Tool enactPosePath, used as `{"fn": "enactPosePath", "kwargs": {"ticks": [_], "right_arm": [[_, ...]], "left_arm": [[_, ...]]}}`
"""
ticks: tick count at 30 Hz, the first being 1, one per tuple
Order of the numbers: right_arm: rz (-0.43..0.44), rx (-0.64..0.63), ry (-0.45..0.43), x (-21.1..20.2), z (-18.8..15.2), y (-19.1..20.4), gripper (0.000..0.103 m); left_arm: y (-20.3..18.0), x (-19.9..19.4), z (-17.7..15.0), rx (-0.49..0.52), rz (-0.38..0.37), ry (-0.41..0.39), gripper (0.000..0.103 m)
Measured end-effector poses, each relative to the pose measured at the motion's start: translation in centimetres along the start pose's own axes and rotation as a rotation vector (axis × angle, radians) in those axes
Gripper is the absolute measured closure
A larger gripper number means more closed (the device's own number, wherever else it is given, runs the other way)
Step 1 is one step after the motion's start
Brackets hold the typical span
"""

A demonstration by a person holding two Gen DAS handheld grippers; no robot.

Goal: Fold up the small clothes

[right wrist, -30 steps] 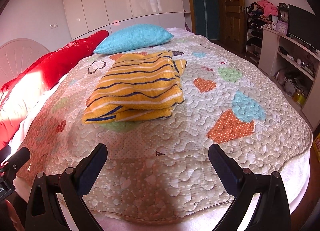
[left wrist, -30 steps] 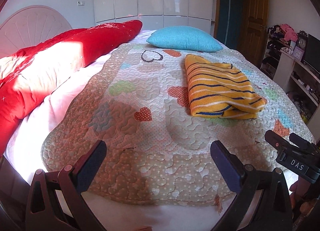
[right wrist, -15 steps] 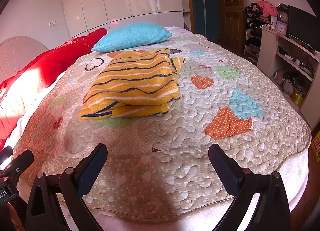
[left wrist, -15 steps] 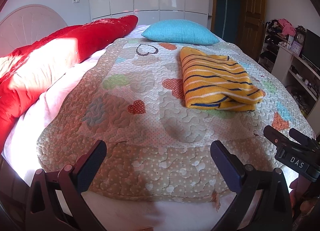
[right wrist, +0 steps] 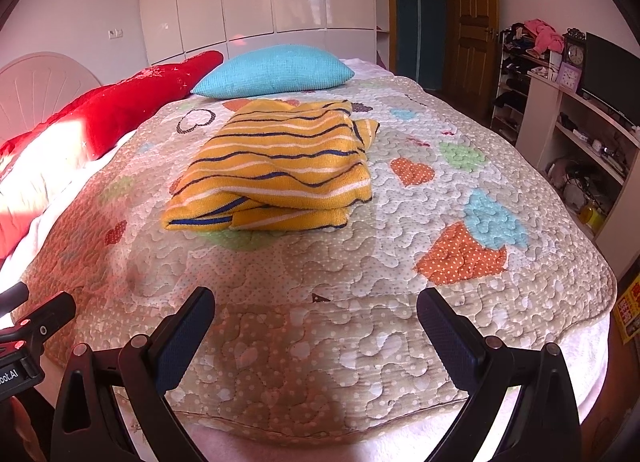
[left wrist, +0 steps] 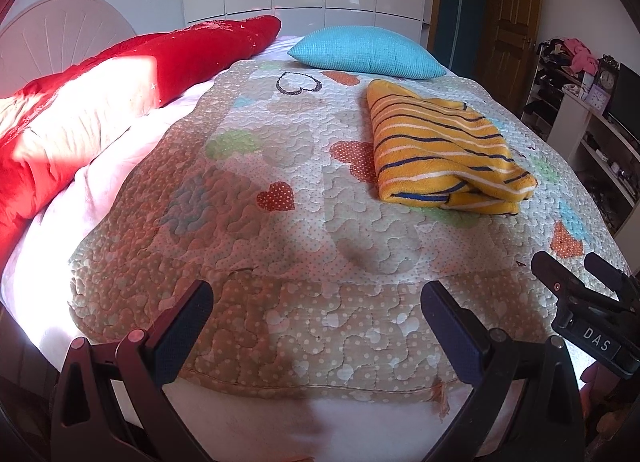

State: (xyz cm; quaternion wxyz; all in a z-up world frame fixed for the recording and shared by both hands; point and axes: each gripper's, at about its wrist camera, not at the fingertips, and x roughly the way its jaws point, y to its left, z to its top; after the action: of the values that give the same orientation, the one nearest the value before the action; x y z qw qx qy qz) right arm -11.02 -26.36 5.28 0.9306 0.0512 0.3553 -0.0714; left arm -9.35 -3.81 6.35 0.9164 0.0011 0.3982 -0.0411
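A yellow garment with navy and white stripes lies folded in a thick rectangle on the heart-patterned quilt. My left gripper hovers open over the quilt's near edge, well short of the garment and to its left. My right gripper is open too, above the same near edge, with the garment straight ahead and out of reach. Neither holds anything. The right gripper's tips show at the right edge of the left wrist view.
A turquoise pillow lies beyond the garment, a red duvet along the left side. White wardrobes stand behind; a door and cluttered shelves are at the right. The quilt's hem ends just under the fingers.
Both grippers have drawn slightly back and lower from the bed, still open. The folded garment has not moved.
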Motion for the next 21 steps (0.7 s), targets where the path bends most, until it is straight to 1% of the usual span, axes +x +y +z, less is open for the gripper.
{"fn": "enactPosePath", "kwargs": {"ticks": [5,21], "right_arm": [[0.000,-0.010,0.000,0.02,-0.07,0.24,0.001],[-0.015,-0.030,0.009,0.30,-0.31,0.55,0.001]], "left_arm": [[0.20,0.44,-0.16,-0.009,-0.004,0.019,0.000],[0.12,0.82,-0.45,-0.006,-0.013,0.037,0.000]]}}
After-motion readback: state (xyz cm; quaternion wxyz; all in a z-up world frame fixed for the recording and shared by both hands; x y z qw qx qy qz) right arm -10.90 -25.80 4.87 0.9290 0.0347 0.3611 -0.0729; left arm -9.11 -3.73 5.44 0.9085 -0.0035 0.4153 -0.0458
